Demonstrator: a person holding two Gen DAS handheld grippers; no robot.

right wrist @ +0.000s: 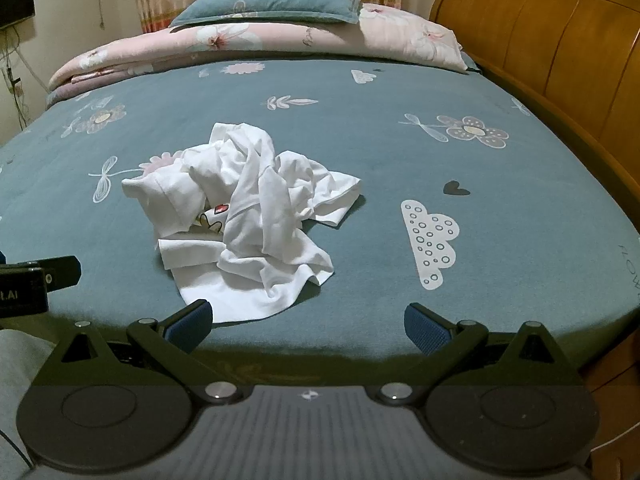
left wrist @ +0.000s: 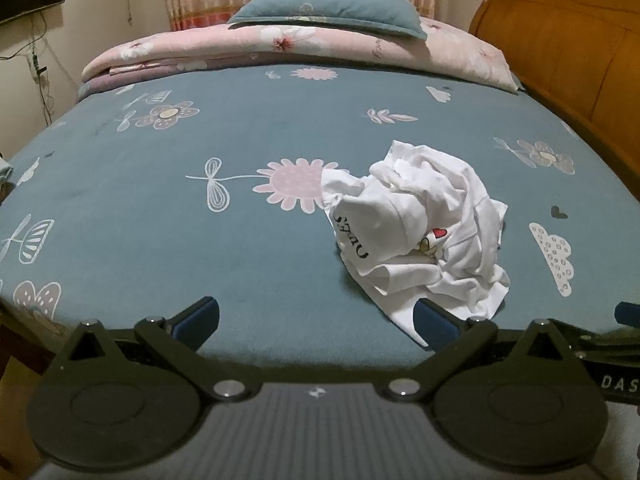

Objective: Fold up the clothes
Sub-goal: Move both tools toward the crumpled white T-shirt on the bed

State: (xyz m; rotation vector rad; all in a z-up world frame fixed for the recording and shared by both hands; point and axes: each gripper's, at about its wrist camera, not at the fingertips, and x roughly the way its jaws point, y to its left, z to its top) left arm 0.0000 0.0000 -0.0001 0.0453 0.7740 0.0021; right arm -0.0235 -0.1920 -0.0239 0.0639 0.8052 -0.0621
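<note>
Broadly: bed [left wrist: 160, 200] with teal flowered sheet, pink quilt [left wrist: 304, 46] and pillow [left wrist: 332, 10] at far end. White shirt [left wrist: 420, 232] lies crumpled mid-bed. Left gripper [left wrist: 316, 322] and right gripper [right wrist: 308, 322] hover at near edge, fingers released, empty.

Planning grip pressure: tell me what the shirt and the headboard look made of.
Shirt: thin, matte white knit, likely cotton; it crumples in soft folds and carries a print. Headboard: glossy orange-brown wood or veneer, with visible grain and sheen.
</note>
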